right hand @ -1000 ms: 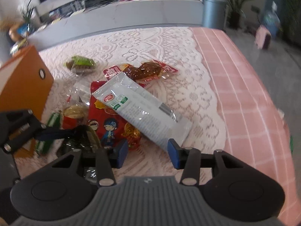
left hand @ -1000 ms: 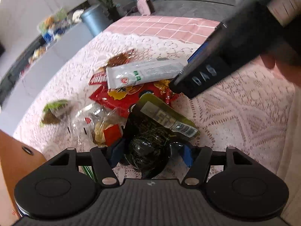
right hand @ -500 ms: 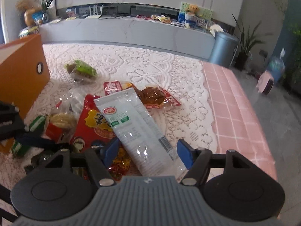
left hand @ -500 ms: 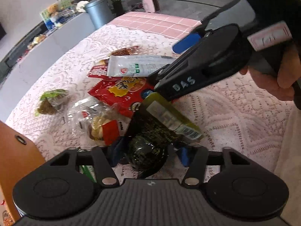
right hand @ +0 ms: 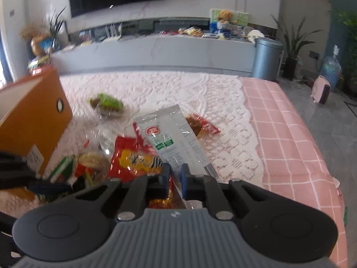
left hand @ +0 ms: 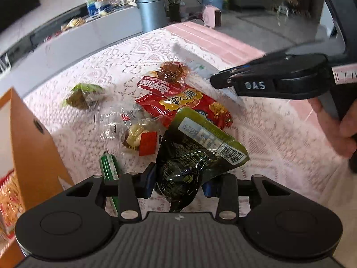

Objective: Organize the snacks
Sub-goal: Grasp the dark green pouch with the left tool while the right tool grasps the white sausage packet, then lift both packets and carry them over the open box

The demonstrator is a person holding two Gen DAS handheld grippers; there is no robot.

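Observation:
My left gripper (left hand: 179,183) holds a dark green snack packet (left hand: 189,156) between its blue pads, its jaws still closing, and the packet's barcoded end tilts up off the table. My right gripper (right hand: 175,175) is shut on the near end of a long white packet (right hand: 171,138), which stretches away over the pile. In the left wrist view the right gripper (left hand: 214,80) shows side-on, with a hand behind it. A red packet (left hand: 185,102) lies under both, and a brown snack packet (left hand: 171,71) lies beyond it.
An orange box (left hand: 29,138) stands at the left on the lace tablecloth (left hand: 279,147). Near it lie a small green snack (left hand: 82,93), a clear wrapped snack (left hand: 131,129) and a green stick pack (left hand: 109,167). The table's pink checked edge (right hand: 290,134) is on the right.
The right gripper's jaws went from wide apart around the white packet to shut on its near end. The left gripper tightened on the dark green packet, rolled and rose a little.

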